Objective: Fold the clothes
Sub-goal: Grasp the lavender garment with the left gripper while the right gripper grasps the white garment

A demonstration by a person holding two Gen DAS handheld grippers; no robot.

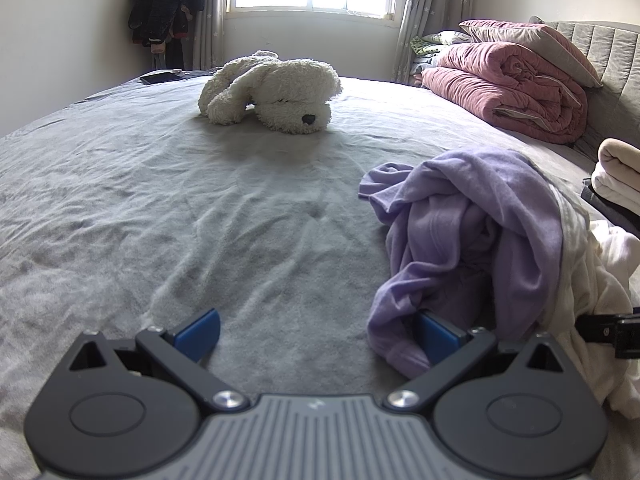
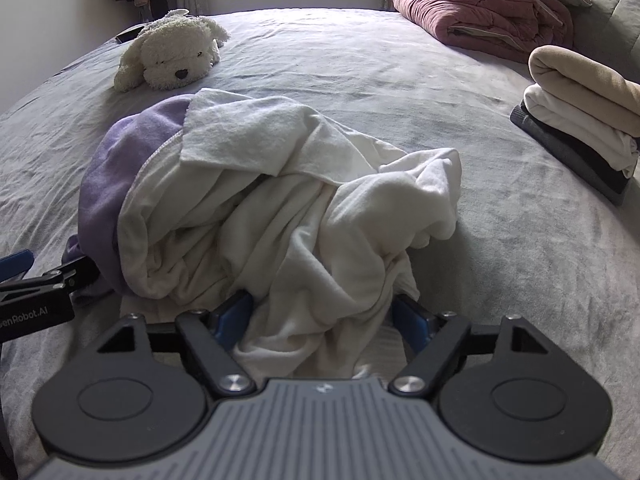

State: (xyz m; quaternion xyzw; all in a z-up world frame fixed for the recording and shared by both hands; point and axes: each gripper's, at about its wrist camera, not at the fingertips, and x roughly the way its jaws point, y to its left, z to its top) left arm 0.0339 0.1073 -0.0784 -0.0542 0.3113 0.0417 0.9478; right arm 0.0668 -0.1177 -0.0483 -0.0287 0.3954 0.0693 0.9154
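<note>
A crumpled white garment (image 2: 304, 216) lies heaped on the grey bed sheet (image 2: 400, 80), overlapping a purple garment (image 2: 104, 184) on its left. My right gripper (image 2: 322, 318) stands open at the heap's near edge, and a loose bunch of the white cloth sits between its blue pads (image 2: 232, 316). In the left wrist view the purple garment (image 1: 472, 240) lies at the right. My left gripper (image 1: 318, 336) is wide open low over the sheet, its right pad (image 1: 436, 338) against the purple hem, its left pad over bare sheet.
A white plush dog (image 1: 276, 92) lies further back on the bed. A folded pink quilt (image 1: 508, 84) and pillow sit by the headboard. A stack of folded clothes (image 2: 580, 120) rests at the right. Dark clothes (image 1: 164, 0) hang in the far corner.
</note>
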